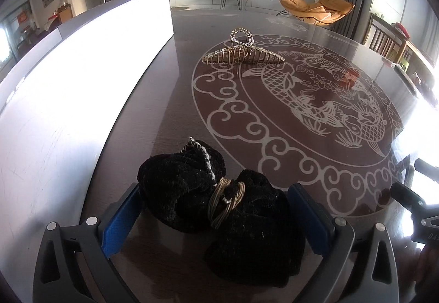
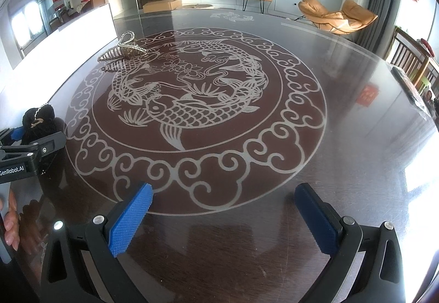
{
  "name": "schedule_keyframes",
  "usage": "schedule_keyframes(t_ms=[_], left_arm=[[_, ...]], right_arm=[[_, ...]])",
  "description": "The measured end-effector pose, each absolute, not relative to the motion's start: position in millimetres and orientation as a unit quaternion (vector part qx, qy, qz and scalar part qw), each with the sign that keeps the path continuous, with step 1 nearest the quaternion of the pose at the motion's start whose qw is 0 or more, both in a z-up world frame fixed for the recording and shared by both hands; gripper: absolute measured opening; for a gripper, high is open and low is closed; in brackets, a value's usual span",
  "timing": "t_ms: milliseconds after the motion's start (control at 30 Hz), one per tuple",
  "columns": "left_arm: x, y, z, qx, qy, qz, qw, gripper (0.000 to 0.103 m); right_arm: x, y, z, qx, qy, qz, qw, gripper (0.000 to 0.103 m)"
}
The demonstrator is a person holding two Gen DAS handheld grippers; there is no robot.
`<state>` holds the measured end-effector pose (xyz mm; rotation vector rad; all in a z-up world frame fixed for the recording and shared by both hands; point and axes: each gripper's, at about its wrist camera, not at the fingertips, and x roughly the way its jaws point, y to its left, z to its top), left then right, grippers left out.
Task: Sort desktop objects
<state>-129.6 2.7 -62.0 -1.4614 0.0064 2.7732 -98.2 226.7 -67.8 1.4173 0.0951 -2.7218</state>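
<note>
A black fuzzy scrunchie with a gold band around its middle lies between the blue pads of my left gripper. The jaws stand wide on either side of it, touching or nearly touching its sides; I cannot tell if they squeeze it. It also shows at the left in the right wrist view. A gold rhinestone claw clip stands on the table farther ahead, also in the right wrist view. My right gripper is open and empty over the table's near edge.
The dark glass table bears a round fish pattern. A white box runs along the left side, also in the right wrist view. Chairs stand at the right edge. The right gripper's body shows at the right of the left wrist view.
</note>
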Motion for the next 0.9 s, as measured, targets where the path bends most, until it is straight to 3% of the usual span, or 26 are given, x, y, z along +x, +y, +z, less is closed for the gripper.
schedule_keyframes(t_ms=[333,433,700,900], left_arm=[[-133,4,-70,-0.466,0.002,0.885,0.003,0.103],[-133,4,-70,-0.466,0.001,0.885,0.002,0.103],[-134,2,-70,-0.466,0.002,0.885,0.001,0.103],[-136,2,-72,-0.465,0.001,0.885,0.001,0.103]], right_arm=[[-96,228,-67,0.457,0.022,-0.888,0.041,0.103],[-97,232,-56,0.425,-0.012,-0.900,0.099,0.103],[-207,148,-25,0.378,0.094,-0.884,0.257,0.103],[-274,79,-54,0.416,0.182,-0.836,0.307,0.103]])
